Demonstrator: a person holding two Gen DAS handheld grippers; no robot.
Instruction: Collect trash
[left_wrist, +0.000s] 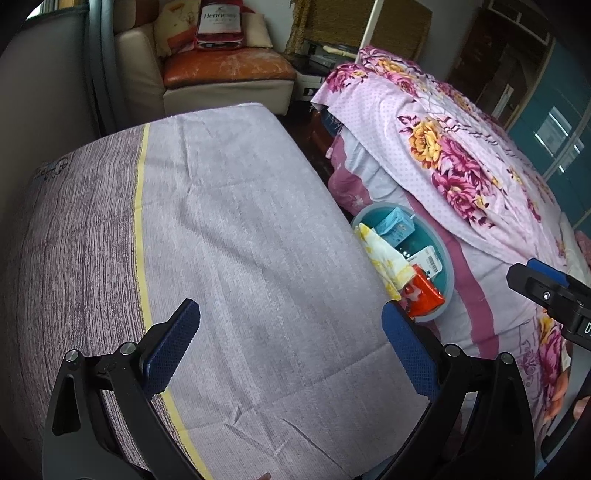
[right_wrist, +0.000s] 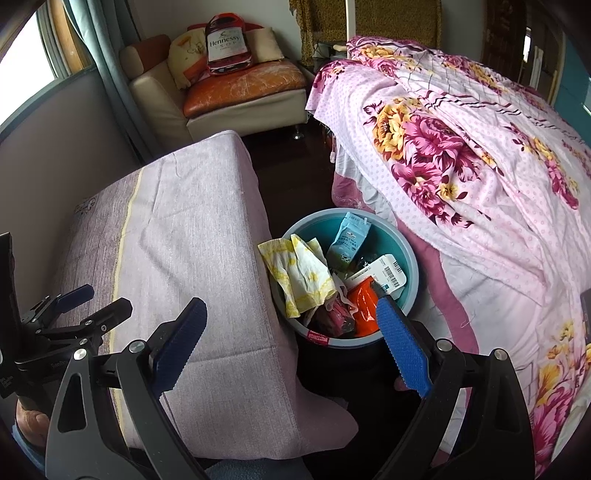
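Observation:
A teal bin (right_wrist: 410, 291) stands on the floor between the cloth-covered table (right_wrist: 192, 236) and the bed; it also shows in the left wrist view (left_wrist: 448, 273). It holds a yellow-white wrapper (right_wrist: 299, 273), a blue pouch (right_wrist: 347, 236), a white barcode packet (right_wrist: 388, 275) and an orange packet (right_wrist: 364, 310). My right gripper (right_wrist: 291, 321) is open and empty, above the table's edge and the bin's near rim. My left gripper (left_wrist: 291, 325) is open and empty over the table (left_wrist: 240, 221). Each gripper shows at the edge of the other's view.
A bed with a pink floral cover (right_wrist: 480, 166) is at the right, close to the bin. A sofa with an orange cushion (right_wrist: 240, 88) and a Hennessy bag (right_wrist: 223, 44) stands at the back. A window and curtain are at the left.

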